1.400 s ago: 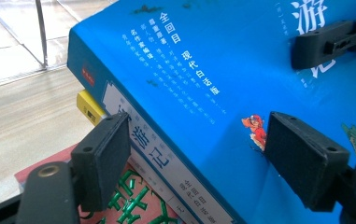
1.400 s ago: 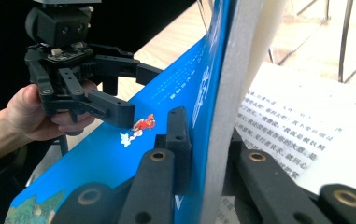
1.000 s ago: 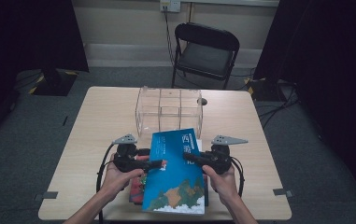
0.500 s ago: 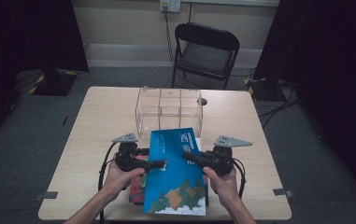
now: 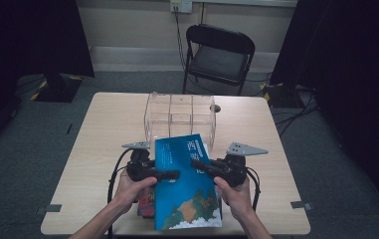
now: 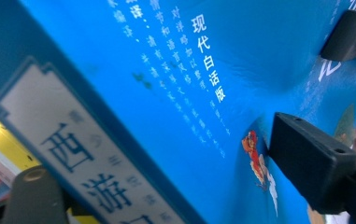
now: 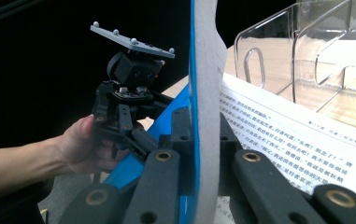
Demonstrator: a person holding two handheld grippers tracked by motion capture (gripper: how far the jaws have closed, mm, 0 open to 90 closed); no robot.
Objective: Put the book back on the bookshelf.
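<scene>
Right, blue book (image 5: 187, 184) up off the table (image 5: 102, 144), tilted, held between both grippers, front cover facing up in the high view. Right gripper (image 5: 199, 165) has its jaws pinched tight on the front cover and a slab of pages; in the right gripper view the blue cover and white page edges stand straight up between its fingers (image 7: 154, 184), printed open pages lying just beyond to one side. Left gripper (image 5: 173, 175) comes at the book from the spine side, one finger (image 6: 309, 161) laid on top of the cover, the other (image 6: 31, 196) below the spine; jaws fairly wide and have just been closing, the book's thickness between them, whether the pads actually press I cannot tell. Red and yellow books (image 5: 146, 201) lie under the left fingers, beneath the blue one. Clear acrylic organizer (image 5: 179, 117) sits on the table just past both sets of fingertips, touching nothing held; split into several compartments, all see-through, nothing visible inside them. Small dark round thing (image 5: 217, 107) near its far right corner. Black folding chair (image 5: 219, 55) well beyond the table.
</scene>
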